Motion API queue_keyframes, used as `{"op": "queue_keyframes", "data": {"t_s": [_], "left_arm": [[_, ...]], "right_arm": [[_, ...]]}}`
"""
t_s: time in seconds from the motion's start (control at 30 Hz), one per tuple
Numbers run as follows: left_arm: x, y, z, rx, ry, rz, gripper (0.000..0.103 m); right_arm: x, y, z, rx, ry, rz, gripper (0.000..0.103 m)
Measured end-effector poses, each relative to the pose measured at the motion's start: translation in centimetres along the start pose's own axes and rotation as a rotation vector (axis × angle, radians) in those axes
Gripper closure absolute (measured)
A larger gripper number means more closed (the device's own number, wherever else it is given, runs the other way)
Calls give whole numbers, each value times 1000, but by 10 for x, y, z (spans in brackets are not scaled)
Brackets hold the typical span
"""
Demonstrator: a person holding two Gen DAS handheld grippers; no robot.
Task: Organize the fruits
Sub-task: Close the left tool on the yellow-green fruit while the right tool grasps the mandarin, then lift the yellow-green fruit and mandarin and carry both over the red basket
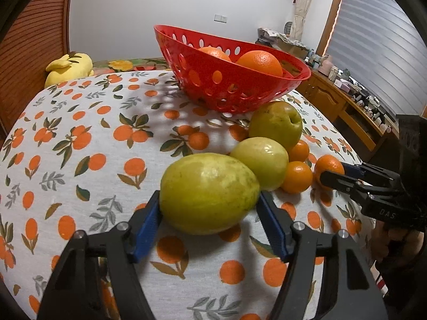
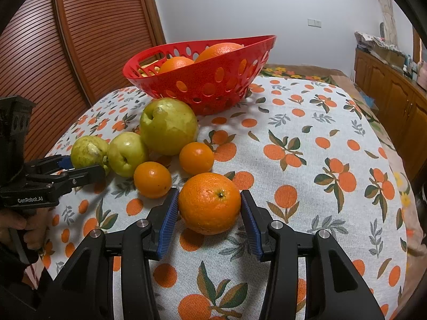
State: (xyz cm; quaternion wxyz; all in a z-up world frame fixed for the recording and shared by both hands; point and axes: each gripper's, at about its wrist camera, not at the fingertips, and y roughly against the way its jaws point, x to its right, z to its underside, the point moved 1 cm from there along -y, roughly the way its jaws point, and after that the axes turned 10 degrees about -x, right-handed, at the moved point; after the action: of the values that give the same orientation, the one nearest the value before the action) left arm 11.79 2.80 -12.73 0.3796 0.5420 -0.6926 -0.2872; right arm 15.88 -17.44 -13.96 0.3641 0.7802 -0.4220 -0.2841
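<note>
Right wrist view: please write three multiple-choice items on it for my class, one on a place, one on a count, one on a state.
1. Where is the red basket?
A. Behind the loose fruit
B. On the floor
C. In a hand

2. How many green fruits lie on the cloth?
A. One
B. Three
C. Five

3. How is the big orange nearest the camera?
A. Peeled
B. In the basket
C. Whole, between the fingers of the right tongs

Key:
1 A, it stands on the table beyond the fruit.
2 B, three sit in a row.
3 C, a blue pad flanks each side.
</note>
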Motion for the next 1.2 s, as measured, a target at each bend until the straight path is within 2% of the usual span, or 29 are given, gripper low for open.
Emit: {"op": "queue_keyframes", "data": {"t_s": [0.5, 0.9, 1.2], "left_arm": [[0, 37, -9, 96, -4, 5, 35], [10, 65, -55, 181, -36, 10, 35], [9, 60, -96, 198, -63, 4, 35]], "right_arm": [[-4, 20, -12, 50, 28, -12, 57], [-9, 57, -67, 152, 90, -5, 57], [1, 55, -114, 181, 119, 7, 57]]}}
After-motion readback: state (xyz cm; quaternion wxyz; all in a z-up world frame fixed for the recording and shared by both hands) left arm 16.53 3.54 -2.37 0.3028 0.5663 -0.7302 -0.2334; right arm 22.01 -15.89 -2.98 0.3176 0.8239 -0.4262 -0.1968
